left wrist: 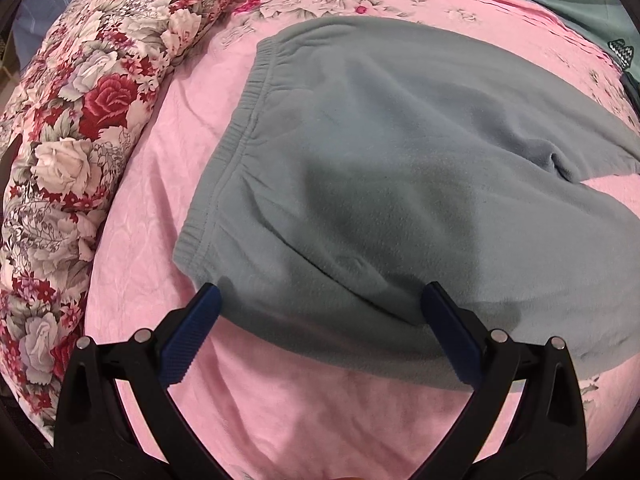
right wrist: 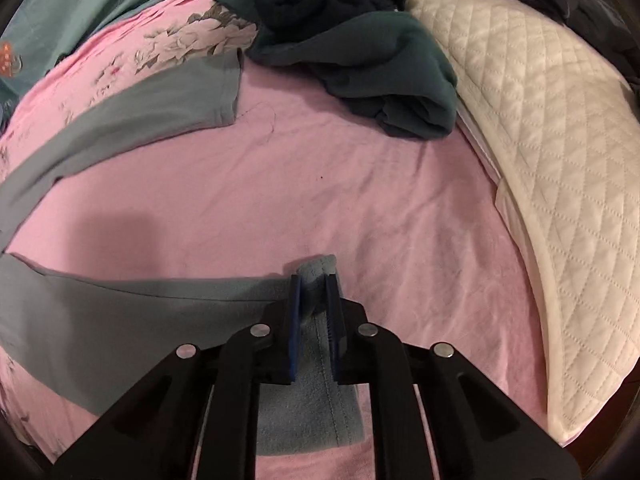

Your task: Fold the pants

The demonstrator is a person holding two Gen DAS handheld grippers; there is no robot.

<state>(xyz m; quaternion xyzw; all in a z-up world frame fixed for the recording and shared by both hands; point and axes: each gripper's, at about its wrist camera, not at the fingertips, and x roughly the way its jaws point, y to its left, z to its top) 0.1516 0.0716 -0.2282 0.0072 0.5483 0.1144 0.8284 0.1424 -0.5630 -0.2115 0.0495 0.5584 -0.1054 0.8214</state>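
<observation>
Grey-blue fleece pants [left wrist: 380, 160] lie flat on the pink bedsheet [left wrist: 160, 208], elastic waistband to the left. My left gripper [left wrist: 320, 296] is open, its blue pads [left wrist: 192, 336] spread wide over the near edge of the pants' hip. In the right wrist view the two legs run apart: the far leg [right wrist: 152, 108] lies flat, the near leg [right wrist: 120, 320] ends at my right gripper [right wrist: 314, 280], which is shut on the near leg's cuff [right wrist: 316, 272].
A floral bolster [left wrist: 80, 140] lines the left of the bed. A heap of dark green clothes [right wrist: 360, 48] lies at the back in the right wrist view. A white quilted cover [right wrist: 540, 160] runs along the right. Teal bedding [left wrist: 580, 8] lies behind.
</observation>
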